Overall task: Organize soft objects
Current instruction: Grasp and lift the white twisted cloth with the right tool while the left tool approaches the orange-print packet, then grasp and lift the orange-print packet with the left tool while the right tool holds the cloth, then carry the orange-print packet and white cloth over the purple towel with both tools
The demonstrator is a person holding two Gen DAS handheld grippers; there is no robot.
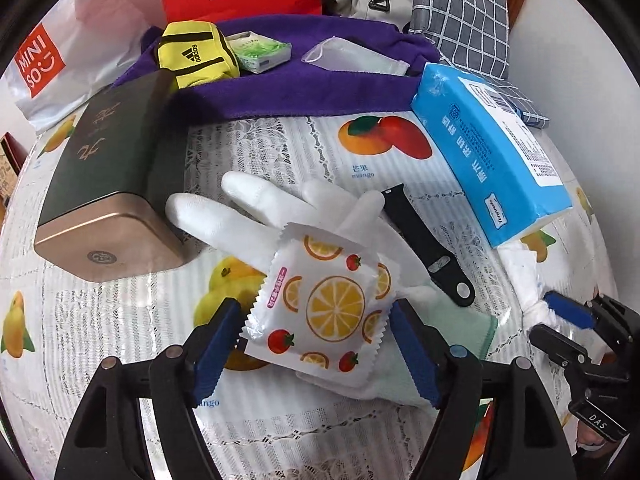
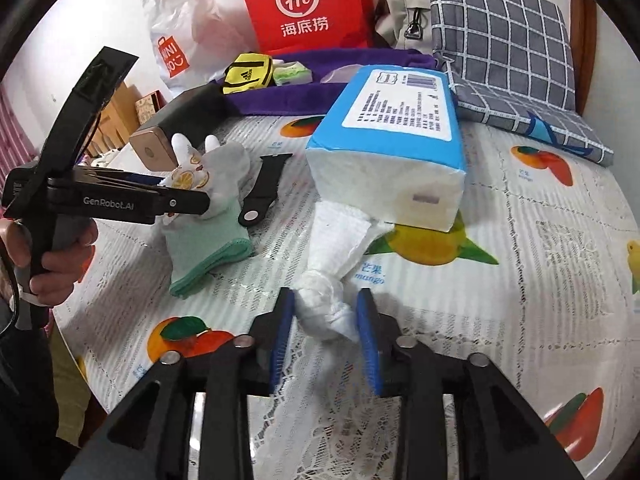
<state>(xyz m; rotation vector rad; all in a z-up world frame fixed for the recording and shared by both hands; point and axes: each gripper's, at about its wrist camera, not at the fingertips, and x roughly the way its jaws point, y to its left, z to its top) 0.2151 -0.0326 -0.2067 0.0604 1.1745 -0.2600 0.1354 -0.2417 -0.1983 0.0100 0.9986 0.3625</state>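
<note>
A fruit-print soft packet (image 1: 326, 304) lies on a white glove (image 1: 256, 216) with a green cuff (image 2: 208, 256). My left gripper (image 1: 316, 332) is open, its blue pads on either side of the packet, not pressing it. A twisted white tissue (image 2: 326, 308) trails out of the blue tissue pack (image 2: 396, 136). My right gripper (image 2: 326, 332) has its pads close around the tissue's knotted end; the tissue looks squeezed between them. The right gripper also shows in the left wrist view (image 1: 560, 316).
A black watch strap (image 1: 424, 240) lies beside the glove. A dark tin with a gold end (image 1: 108, 184) stands left. At the back, a purple towel (image 1: 304, 88) bears a yellow pouch (image 1: 196, 56), a green tissue pack (image 1: 260, 54) and a clear bag (image 1: 352, 58). A checked cushion (image 2: 504, 48) sits far right.
</note>
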